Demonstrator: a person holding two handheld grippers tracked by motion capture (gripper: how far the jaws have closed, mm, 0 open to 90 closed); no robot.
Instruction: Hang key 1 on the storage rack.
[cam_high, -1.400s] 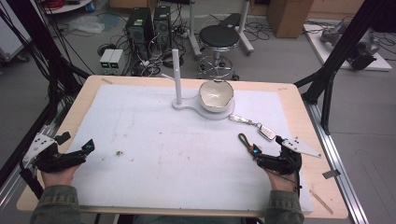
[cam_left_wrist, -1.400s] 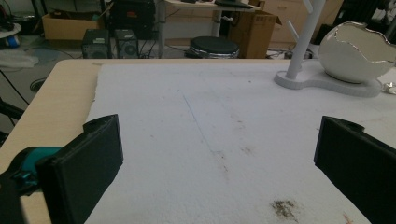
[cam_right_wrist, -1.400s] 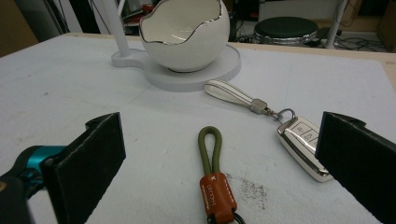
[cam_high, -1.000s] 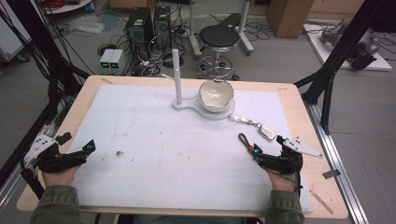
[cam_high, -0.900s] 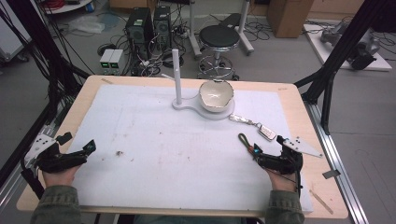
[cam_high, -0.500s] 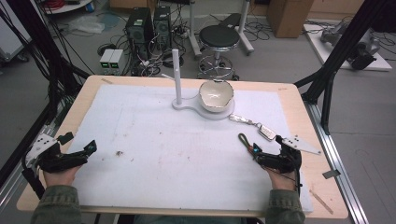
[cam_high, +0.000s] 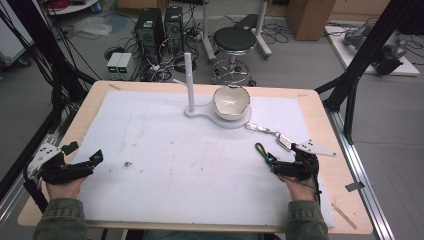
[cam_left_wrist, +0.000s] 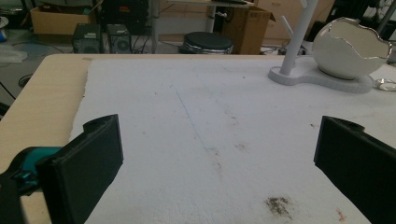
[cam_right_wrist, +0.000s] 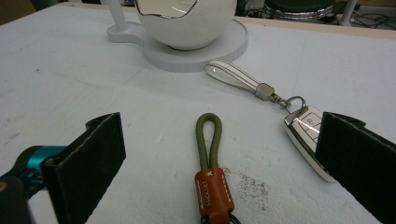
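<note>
Two grippers low at desk's near edge, jaws spread wide, empty: left gripper (cam_high: 82, 161) near left corner, right gripper (cam_high: 270, 161) by right edge. Olive key strap (cam_right_wrist: 211, 158) flat between right jaws, untouched.

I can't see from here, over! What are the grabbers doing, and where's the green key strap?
Both grippers open, left idle at table edge. Green strap flat on mat between right gripper's jaws, untouched. Car key close by right jaw.

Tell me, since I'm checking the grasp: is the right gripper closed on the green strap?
No, the right gripper is open, its jaws standing apart on either side of the green strap.
</note>
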